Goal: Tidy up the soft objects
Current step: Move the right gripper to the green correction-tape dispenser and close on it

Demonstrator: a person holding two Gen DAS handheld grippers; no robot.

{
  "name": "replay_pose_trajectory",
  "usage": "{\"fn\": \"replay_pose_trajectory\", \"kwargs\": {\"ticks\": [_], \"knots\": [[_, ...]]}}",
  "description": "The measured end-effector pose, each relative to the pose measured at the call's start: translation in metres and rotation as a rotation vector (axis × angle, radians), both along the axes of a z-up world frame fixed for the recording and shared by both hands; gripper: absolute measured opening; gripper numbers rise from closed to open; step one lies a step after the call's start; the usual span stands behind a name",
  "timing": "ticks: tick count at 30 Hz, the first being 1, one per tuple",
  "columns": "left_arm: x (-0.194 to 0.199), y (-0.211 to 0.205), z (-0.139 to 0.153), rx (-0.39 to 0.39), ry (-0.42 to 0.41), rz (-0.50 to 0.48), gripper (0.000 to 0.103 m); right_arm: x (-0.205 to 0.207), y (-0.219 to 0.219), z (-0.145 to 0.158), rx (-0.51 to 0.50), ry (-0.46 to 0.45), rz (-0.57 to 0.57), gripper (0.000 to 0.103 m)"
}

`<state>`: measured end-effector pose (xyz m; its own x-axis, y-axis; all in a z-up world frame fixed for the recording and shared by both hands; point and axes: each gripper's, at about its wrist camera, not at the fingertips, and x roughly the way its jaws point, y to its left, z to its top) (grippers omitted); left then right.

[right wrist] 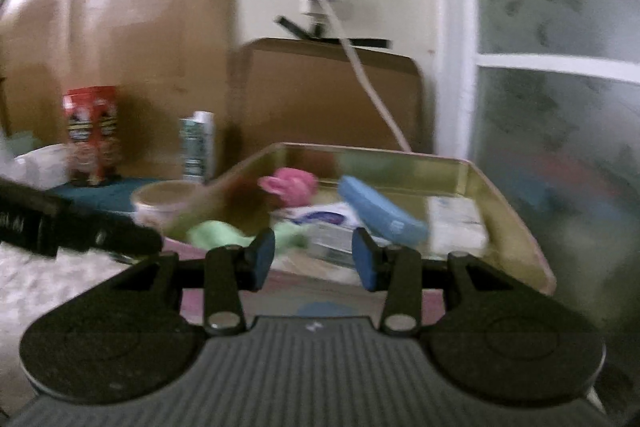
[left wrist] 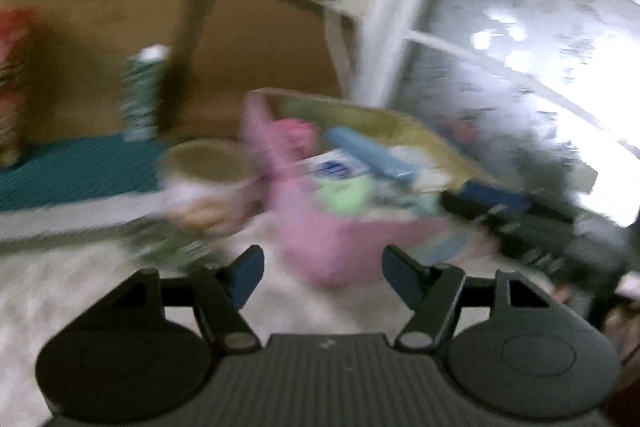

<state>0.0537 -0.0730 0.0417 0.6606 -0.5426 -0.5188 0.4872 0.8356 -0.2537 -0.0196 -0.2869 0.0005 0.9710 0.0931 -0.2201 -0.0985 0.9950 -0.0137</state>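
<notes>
Both grippers hung in front of the tin, and neither held anything. The left gripper (left wrist: 323,275) had its jaws spread wide, its blue pads (left wrist: 245,273) clear of everything, with a blurred pink mass just beyond them that I could not make out well enough to name. The right gripper (right wrist: 314,259) had its jaws parted more narrowly, also with nothing between them, poised just before the near edge of the gold-lined tin (right wrist: 504,203). The soft things lay inside that tin: a pink plush toy (right wrist: 290,187) toward the back, a light green cloth (right wrist: 218,233) at the near left corner, and a blue pouch (right wrist: 380,215) lying aslant across a white packet (right wrist: 324,217). A paper cup (right wrist: 164,197) stood on the counter just left of the tin, touching or nearly touching its side; I could not tell which. Farther back on a teal mat (right wrist: 108,193) stood a red canister (right wrist: 92,135) and a slim green-and-white carton (right wrist: 198,145), well apart from each other. The left gripper's dark body (right wrist: 60,223) reached in from the left in the right wrist view. The left wrist view was heavily smeared.
</notes>
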Motion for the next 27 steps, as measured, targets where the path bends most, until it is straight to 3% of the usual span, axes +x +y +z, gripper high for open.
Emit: {"fn": "replay_pose_trajectory", "kwargs": {"ticks": [5,10,15,21,23,24,26,27], "knots": [[0.011,0.056,-0.023,0.06,0.081,0.188,0.067,0.003,0.042,0.007,-0.005,0.012,0.115,0.045],[0.018,0.098,-0.033,0.065,0.071,0.339,0.066,0.009,0.092,0.001,-0.069,0.054,0.246,0.045],[0.016,0.119,-0.037,-0.01,0.057,0.392,0.067,0.038,0.137,-0.009,-0.158,0.133,0.32,0.045],[0.014,0.134,-0.037,-0.09,0.069,0.436,0.067,0.086,0.165,-0.024,-0.258,0.237,0.297,0.046],[0.015,0.134,-0.038,-0.099,0.071,0.435,0.068,0.099,0.168,-0.03,-0.259,0.282,0.291,0.049],[0.015,0.133,-0.038,-0.099,0.07,0.432,0.069,0.103,0.169,-0.032,-0.256,0.285,0.282,0.057],[0.015,0.132,-0.038,-0.099,0.069,0.428,0.069,0.11,0.163,-0.032,-0.172,0.315,0.291,0.057],[0.015,0.133,-0.038,-0.103,0.071,0.426,0.069,0.112,0.158,-0.032,-0.117,0.342,0.298,0.049]]}}
